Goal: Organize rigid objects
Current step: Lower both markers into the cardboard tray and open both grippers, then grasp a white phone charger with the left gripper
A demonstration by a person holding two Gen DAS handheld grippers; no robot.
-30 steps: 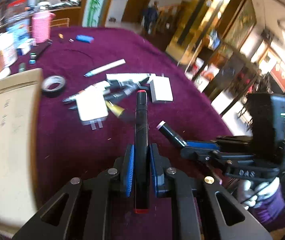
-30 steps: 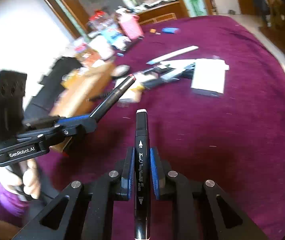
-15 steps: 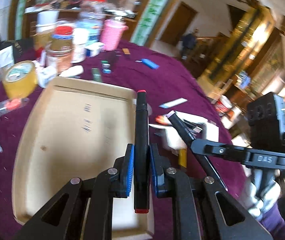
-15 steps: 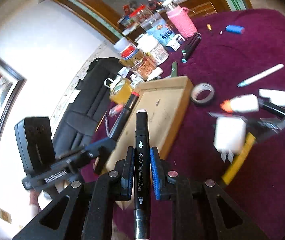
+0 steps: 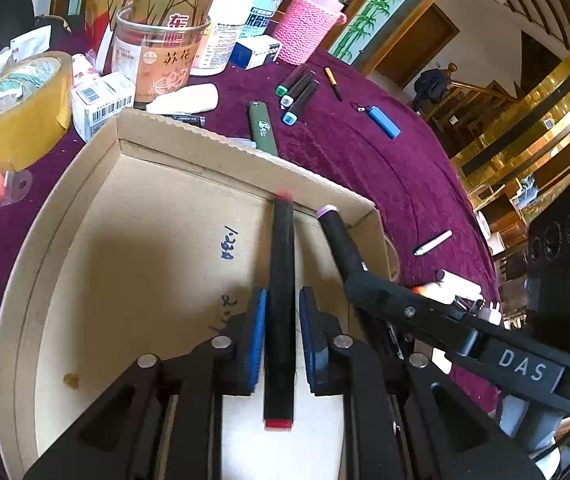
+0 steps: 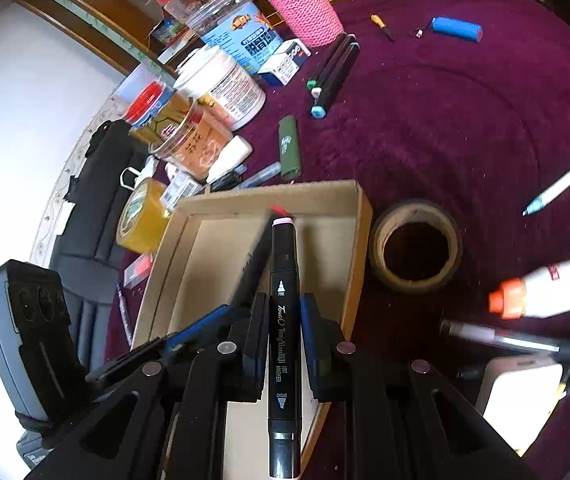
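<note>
Our left claw (image 5: pixel 281 334) carries a black marker with red ends (image 5: pixel 280 312) above the cardboard tray (image 5: pixel 133 216). Its jaws are opening: the blue pads (image 5: pixel 257 332) stand just off the barrel on both sides, with narrow gaps showing, though the marker is between them and points toward the tray's far wall. Our right claw (image 6: pixel 283 340) pinches a black art marker with a pale pink cap (image 6: pixel 283 320), its pads pressed against the printed barrel; the capped tip hangs over the tray's (image 6: pixel 325 200) far right corner, just beside the red tip of the other marker. In the left view we see the right claw from the side, its marker (image 5: pixel 339 240) slanting over the tray's right wall.

The tray lies on the table (image 5: pixel 365 160) under a purple cloth, and its floor is bare cardboard with some blue handwriting. Beyond its far wall lie a green lighter-like stick (image 5: pixel 263 130), three dark markers with coloured caps (image 5: pixel 297 92) side by side, and a blue cylinder (image 5: pixel 383 122). A roll of yellow tape (image 5: pixel 21 108) sits left of the tray, near jars and a pink knitted cup sleeve (image 5: pixel 307 28). A dark roll of tape (image 6: pixel 415 246) rests just beside the tray's right wall, and a white bottle with an orange cap (image 6: pixel 545 290) lies further right.
</note>
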